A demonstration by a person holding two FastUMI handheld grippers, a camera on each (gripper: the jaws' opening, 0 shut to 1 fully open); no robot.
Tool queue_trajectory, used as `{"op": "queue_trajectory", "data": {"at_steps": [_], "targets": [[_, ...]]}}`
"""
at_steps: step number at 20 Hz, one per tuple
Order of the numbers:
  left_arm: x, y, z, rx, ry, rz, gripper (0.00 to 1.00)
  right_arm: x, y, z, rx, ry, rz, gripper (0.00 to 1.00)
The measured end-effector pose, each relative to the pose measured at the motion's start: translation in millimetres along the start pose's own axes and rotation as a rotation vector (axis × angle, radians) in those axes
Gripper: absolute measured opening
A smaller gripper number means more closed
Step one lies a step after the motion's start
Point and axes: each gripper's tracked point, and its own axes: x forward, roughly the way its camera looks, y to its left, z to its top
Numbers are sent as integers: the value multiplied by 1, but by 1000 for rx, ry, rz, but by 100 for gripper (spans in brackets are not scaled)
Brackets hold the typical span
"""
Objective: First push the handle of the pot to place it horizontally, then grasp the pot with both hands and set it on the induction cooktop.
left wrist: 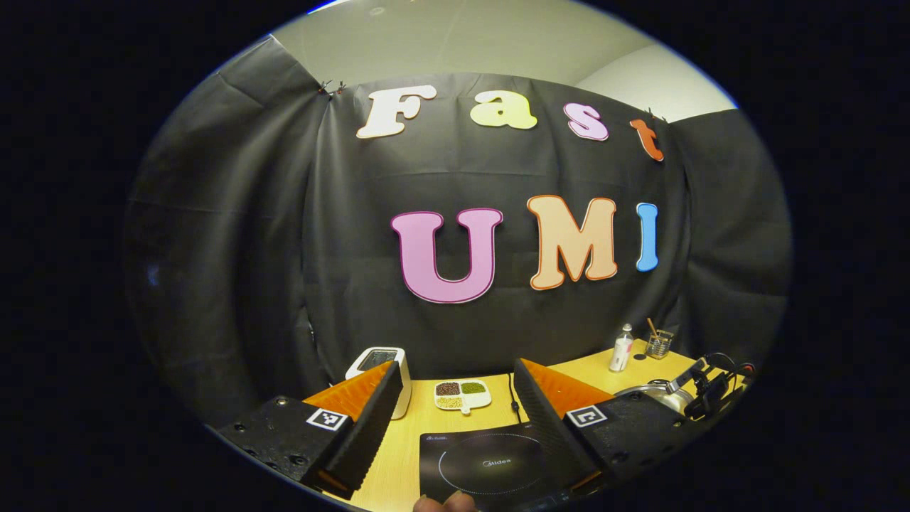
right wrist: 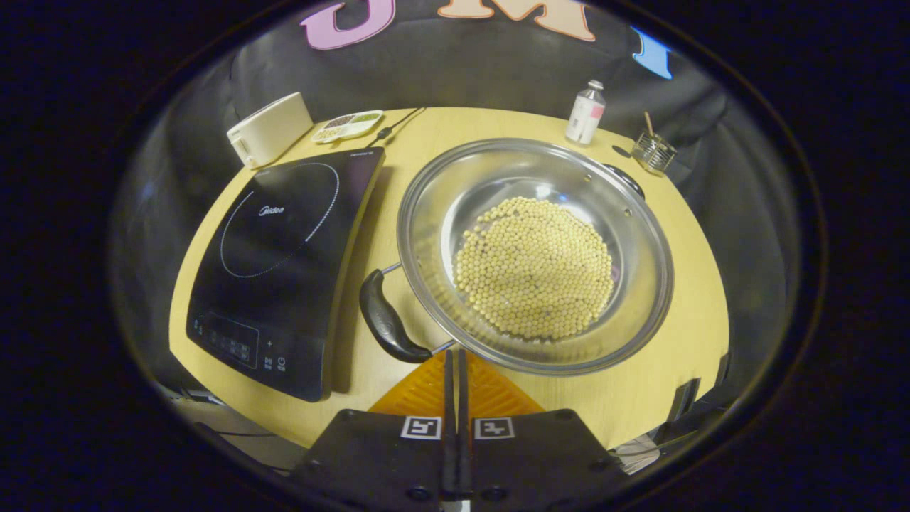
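Observation:
A steel pot (right wrist: 435,213) full of yellow beans (right wrist: 533,267) stands on the wooden table, right of the black induction cooktop (right wrist: 284,263). Its black near handle (right wrist: 384,320) points toward the cooktop's front corner, and a second handle (right wrist: 625,178) sits at the far rim. My right gripper (right wrist: 455,353) is shut on nothing, its tips right by the near handle's end and the pot's rim; I cannot tell whether they touch. My left gripper (left wrist: 455,364) hangs open above the cooktop (left wrist: 490,466). In the left gripper view the pot (left wrist: 657,395) lies at the right, with the right gripper (left wrist: 711,387) over it.
At the back of the table stand a white box-shaped appliance (right wrist: 269,129), a divided dish of grains (right wrist: 348,124), a small bottle (right wrist: 585,112) and a glass holder (right wrist: 652,151). A black cord (right wrist: 398,122) runs from the cooktop's back. A fingertip (left wrist: 444,503) shows at the bottom edge.

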Motion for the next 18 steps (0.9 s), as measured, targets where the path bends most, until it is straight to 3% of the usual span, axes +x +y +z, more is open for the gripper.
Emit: {"op": "queue_trajectory", "data": {"at_steps": [5,18], "targets": [[10,-1,-7,-18,14,-45,96,5,18,14,41,-4,-4,2],[22,17,-22,0,27,-68,96,23,53,46,197,-2,4,0]]}}
